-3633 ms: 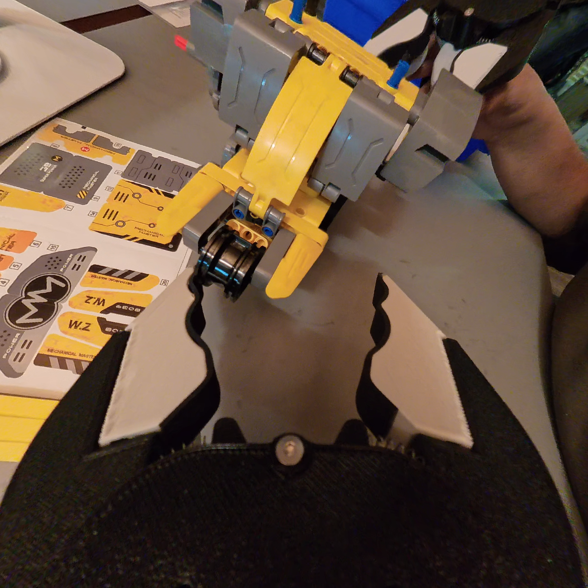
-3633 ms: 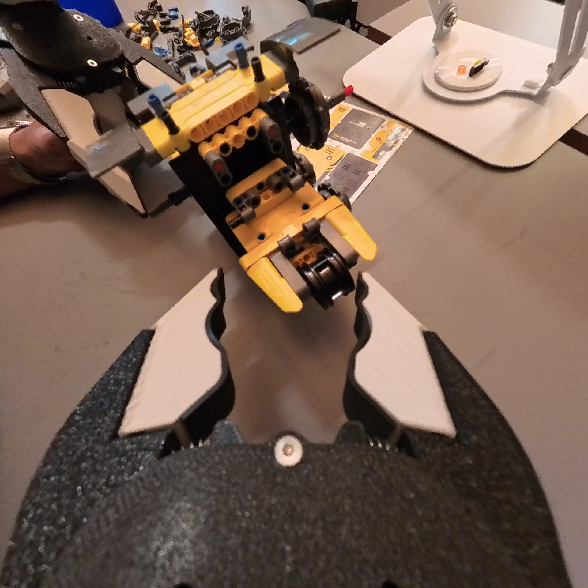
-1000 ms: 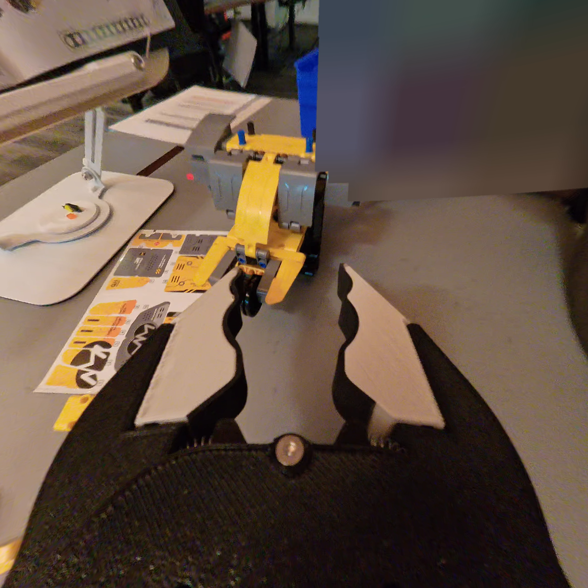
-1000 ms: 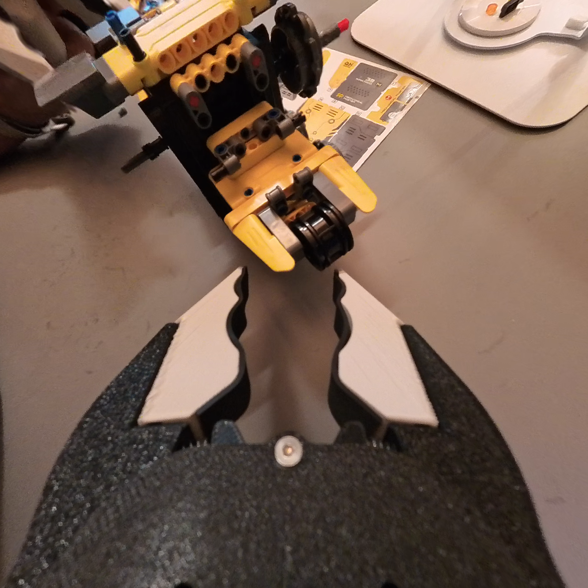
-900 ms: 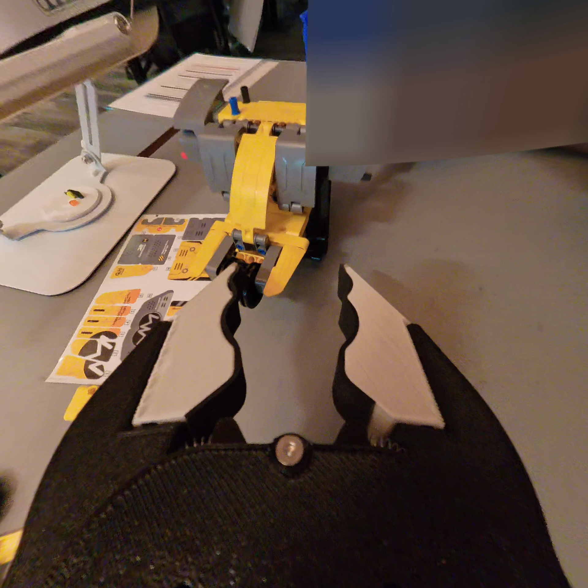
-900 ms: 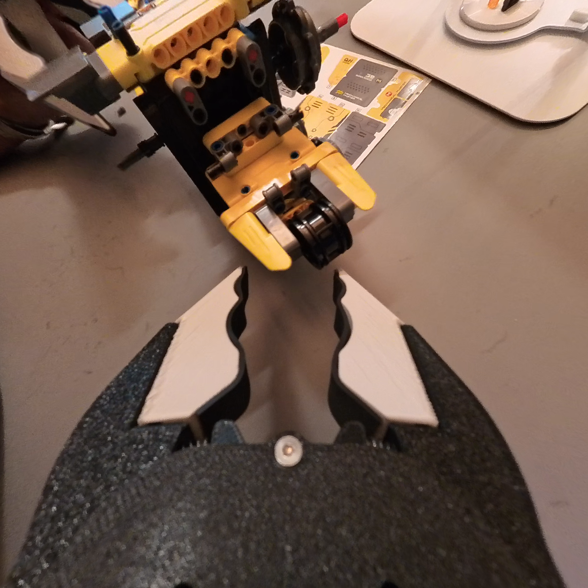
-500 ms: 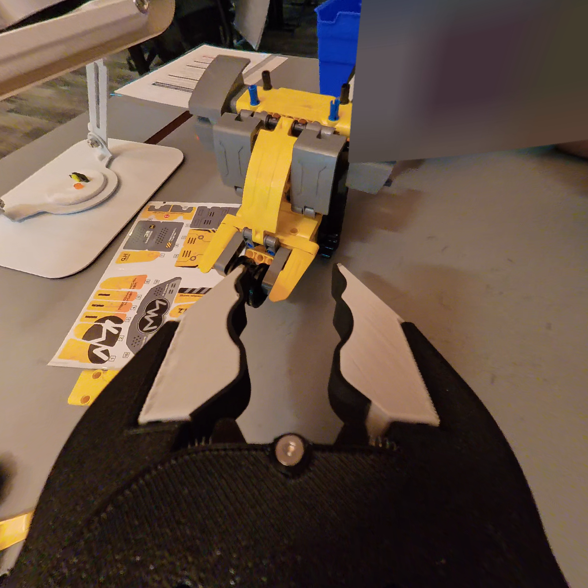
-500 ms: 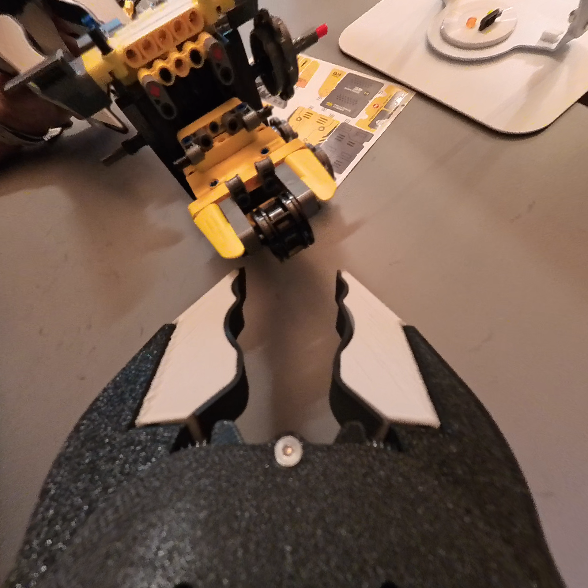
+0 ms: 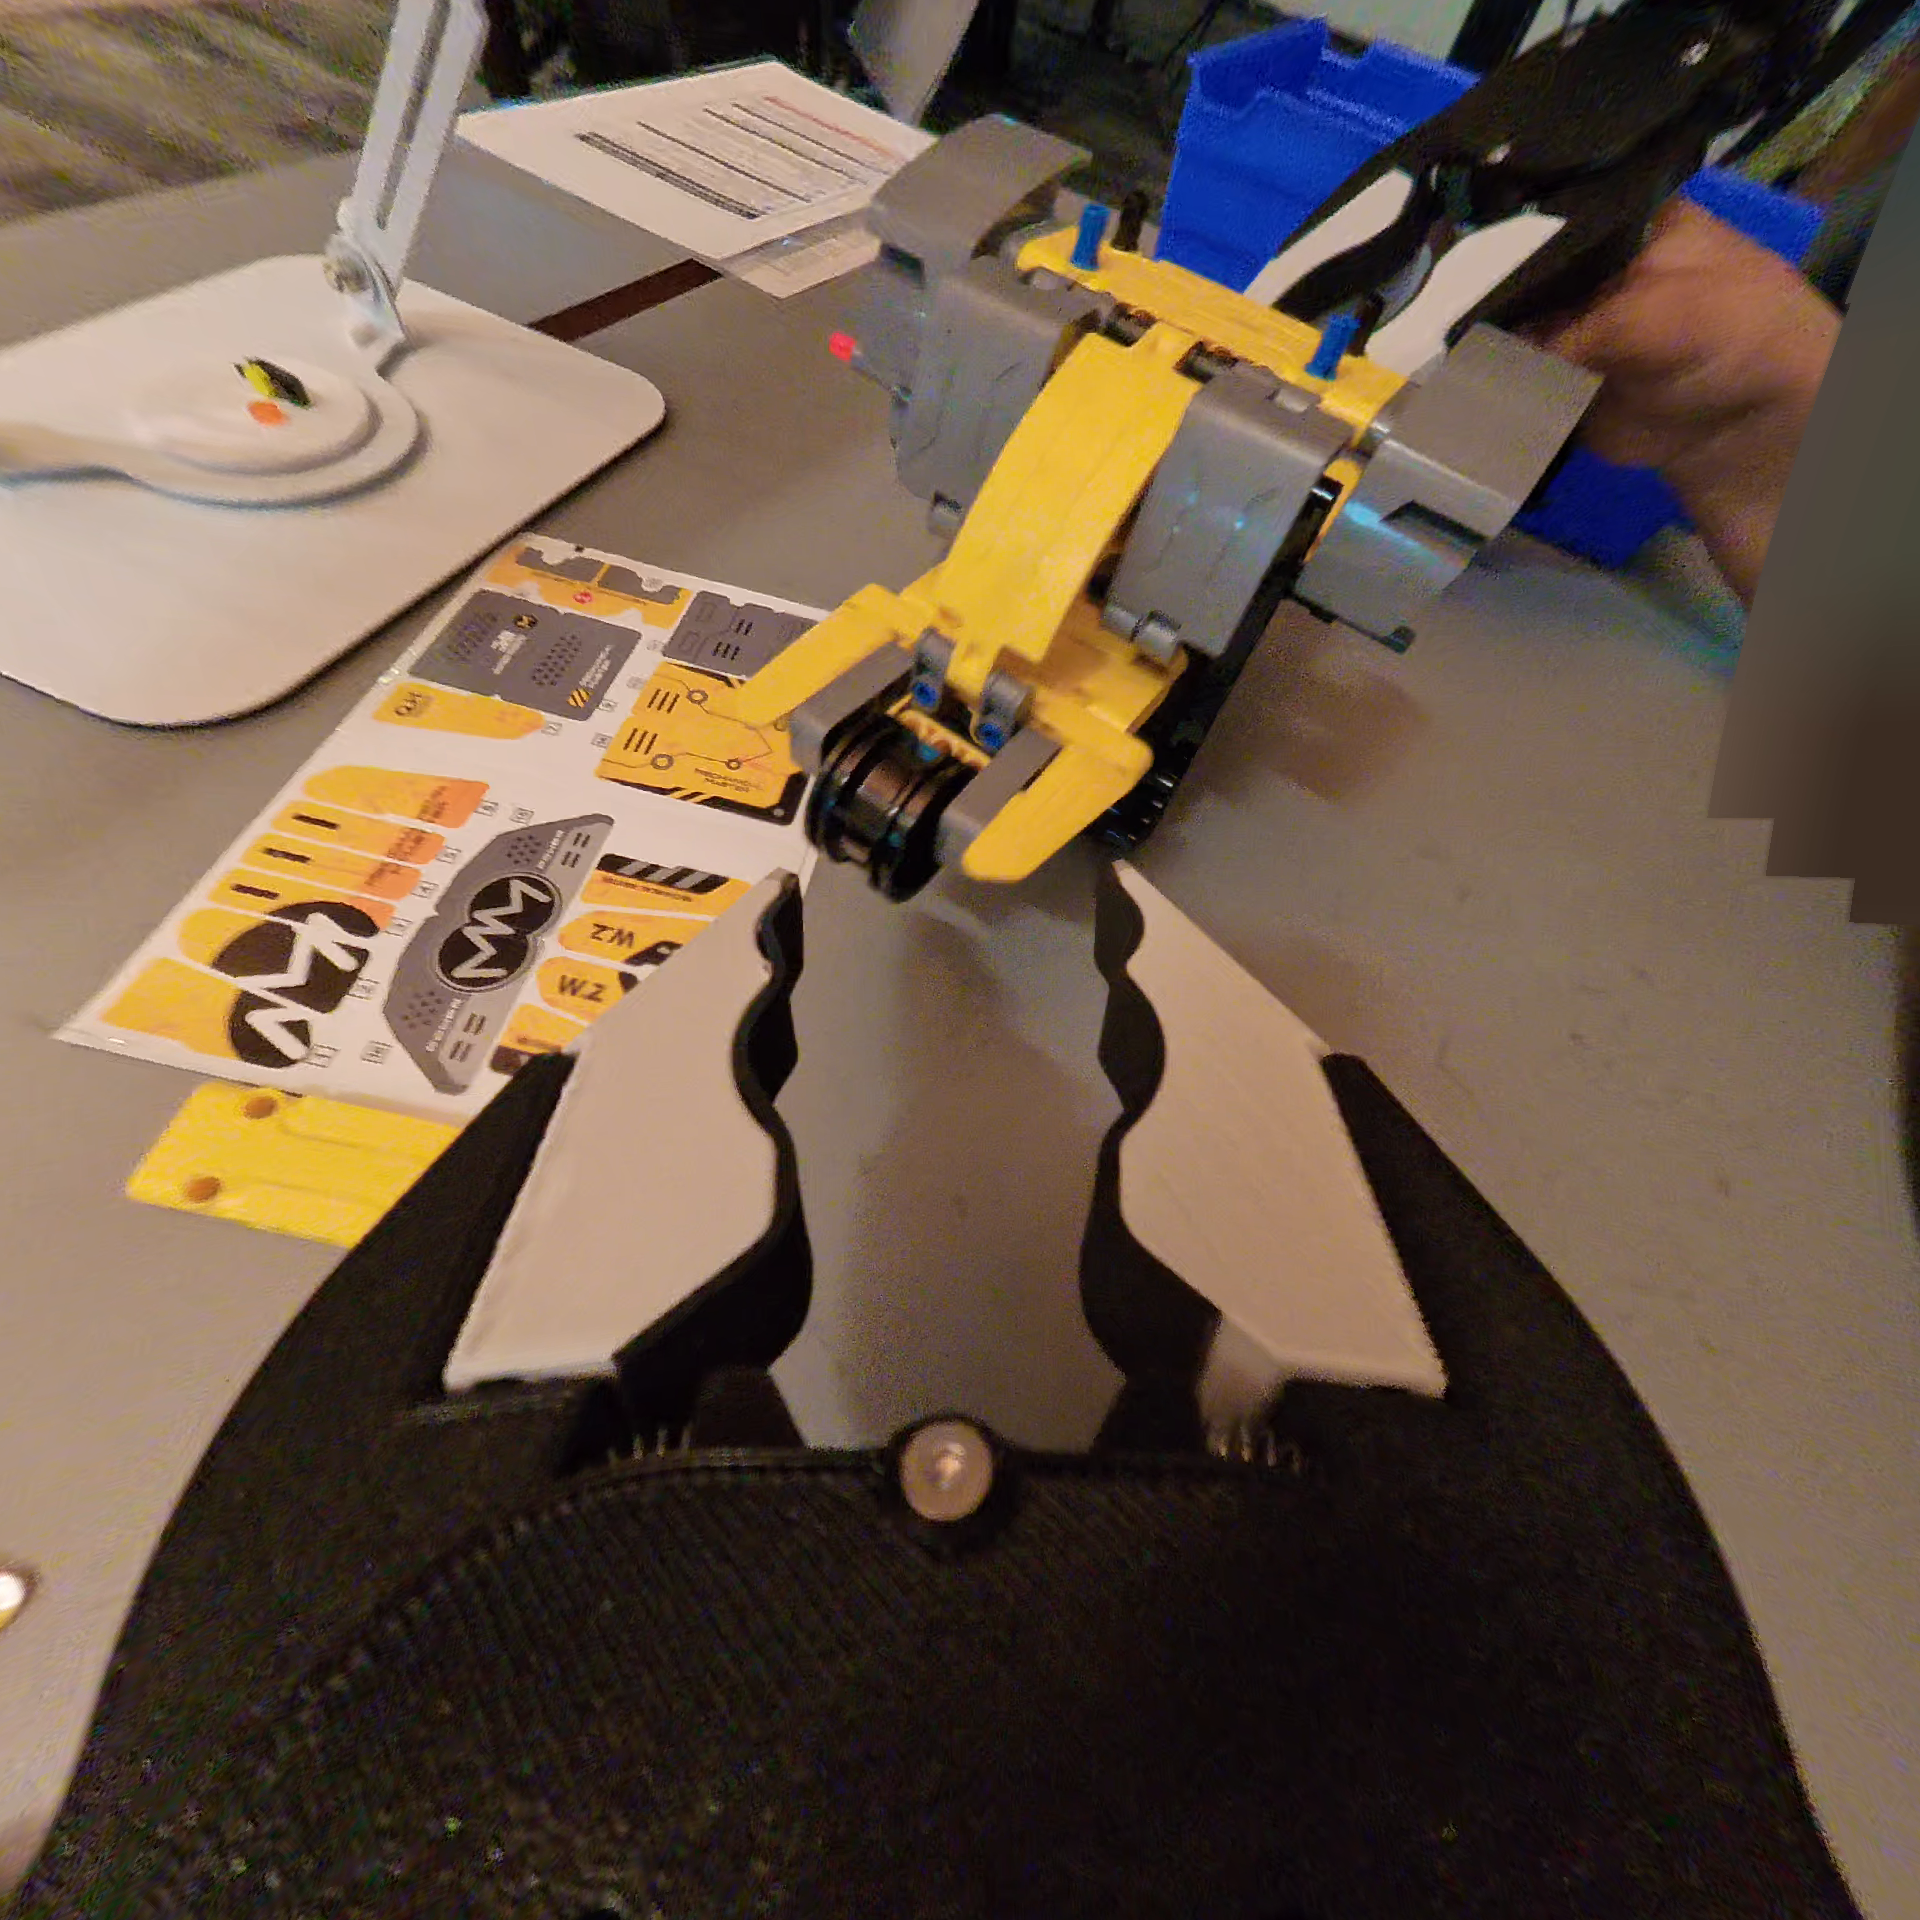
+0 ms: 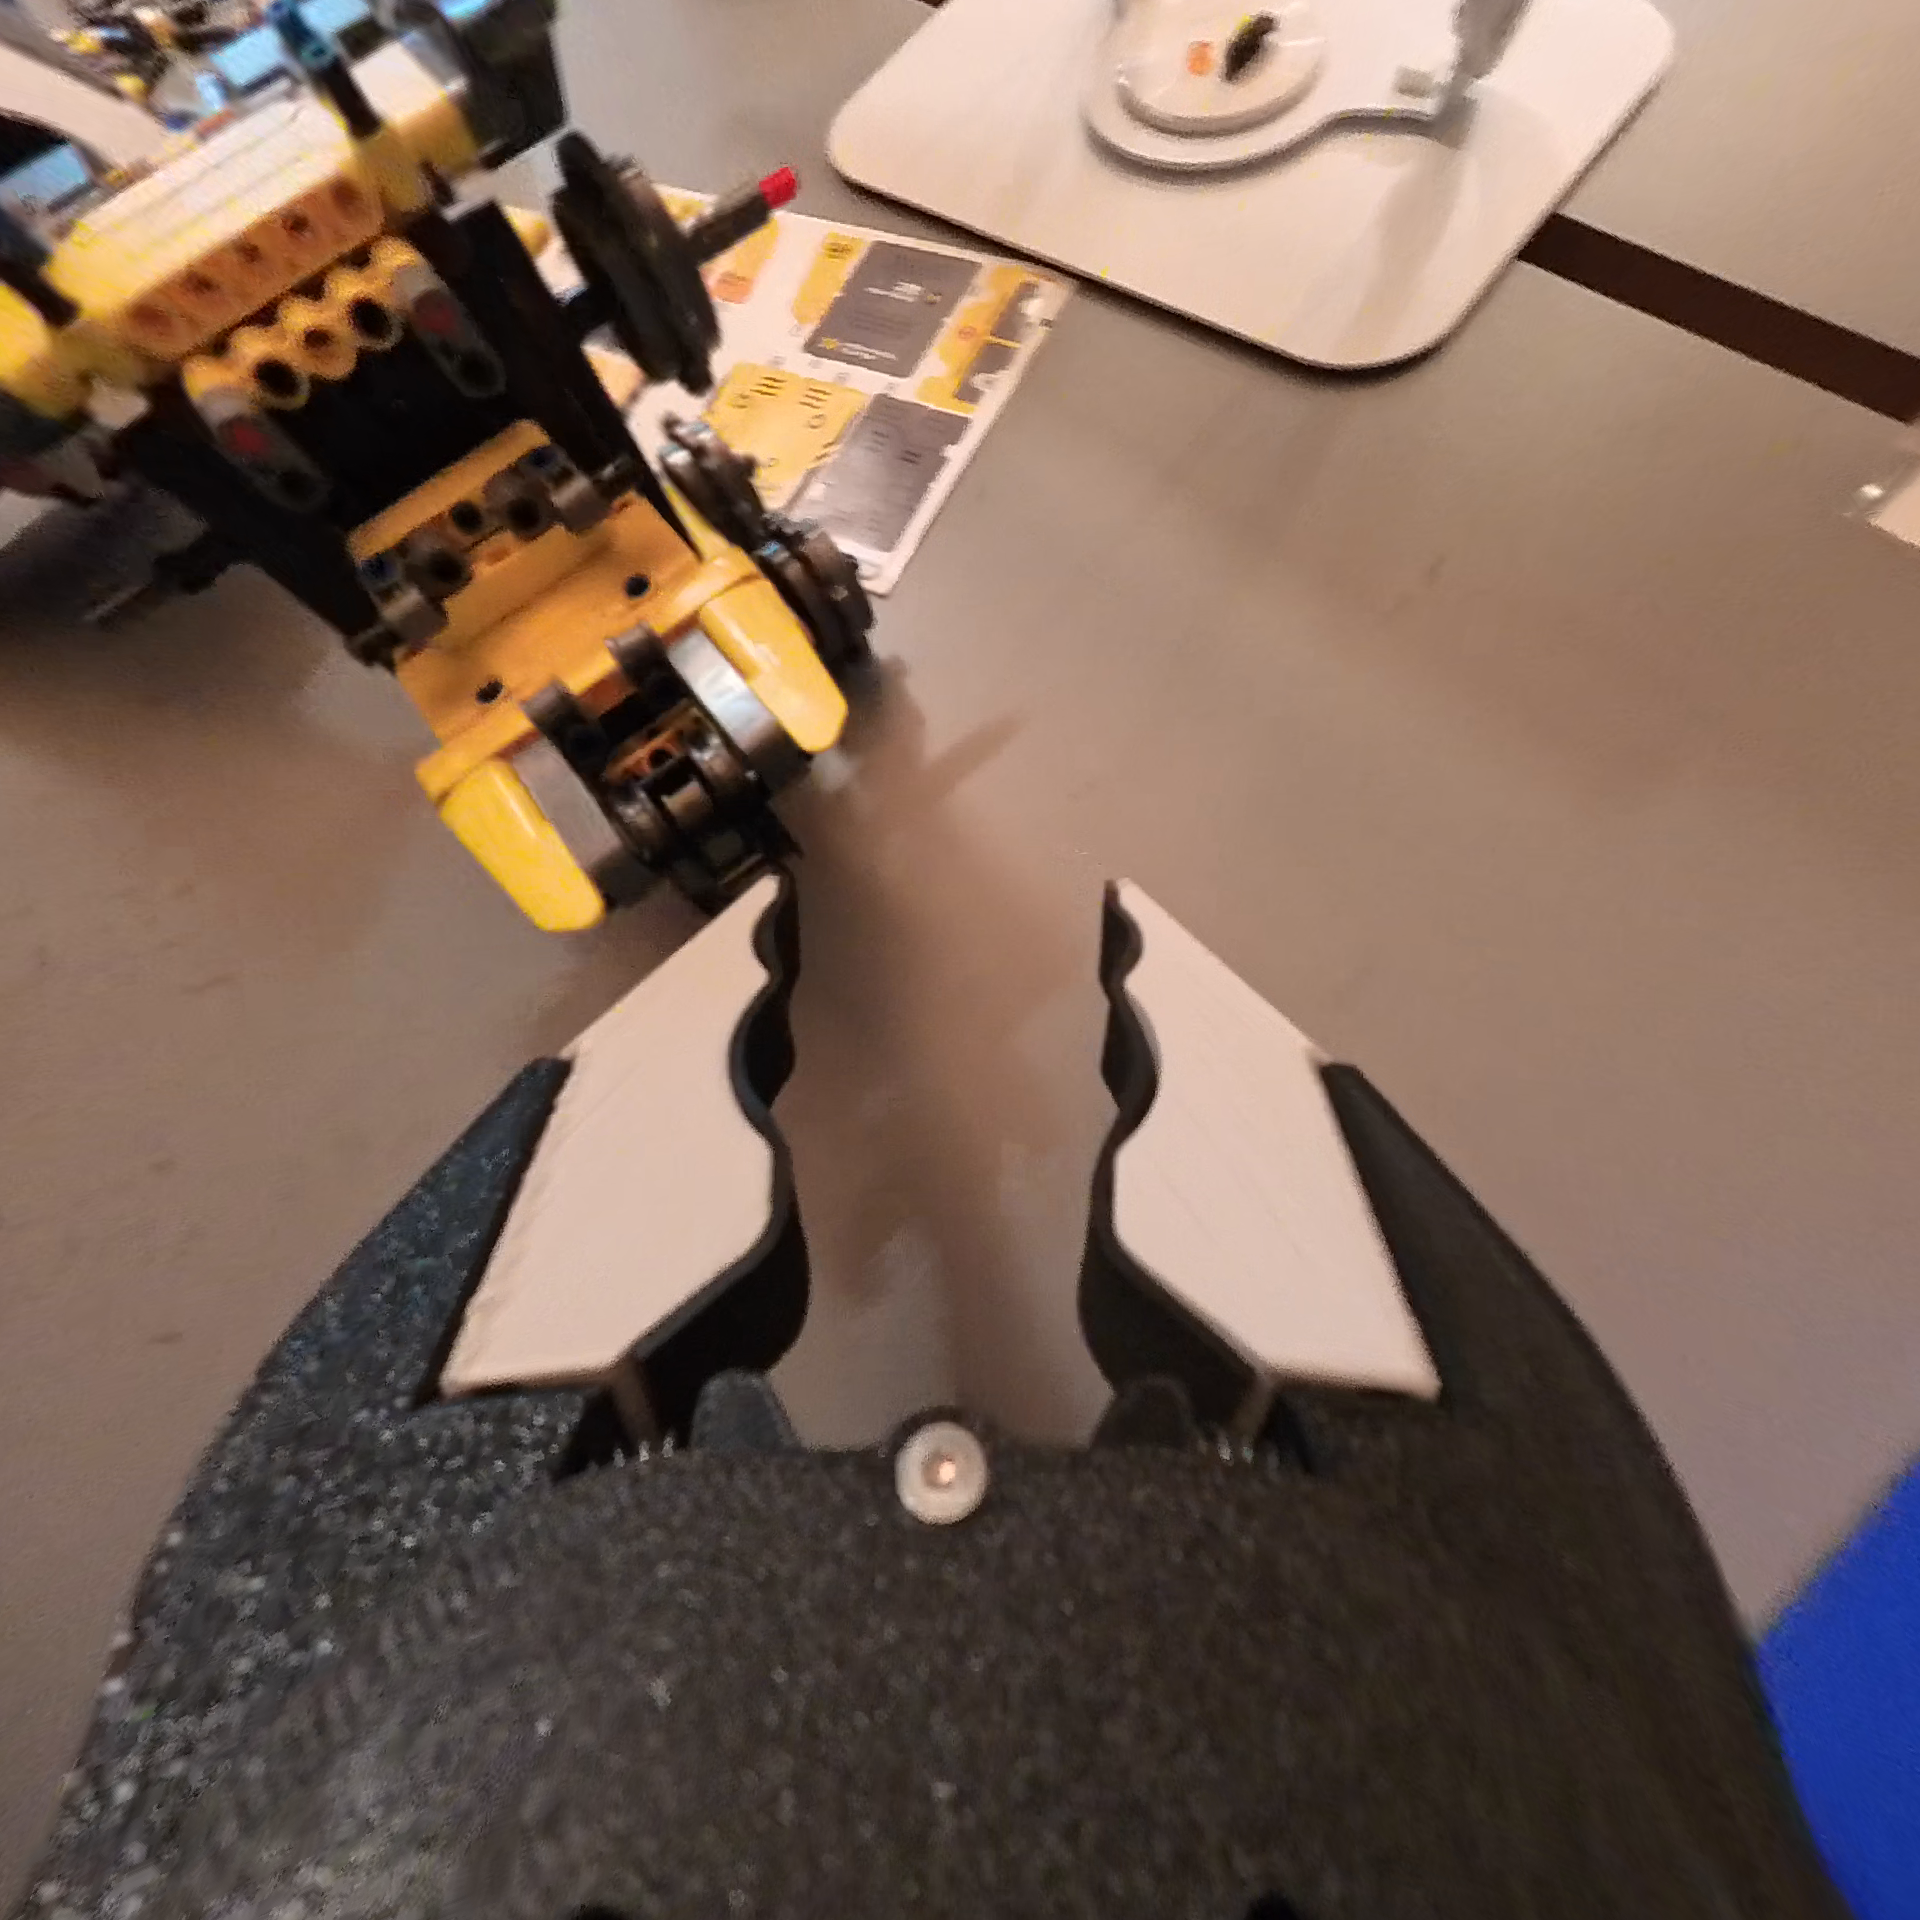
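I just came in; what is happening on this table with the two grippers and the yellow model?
The left gripper and the right gripper are both open and hold nothing. Each points at the front of a yellow and grey brick-built vehicle model, close to its black front wheel. Behind the model, a person's hand holds another gripper at the model's rear edge. A sticker sheet lies on the grey table beside the model, near a white stand base.
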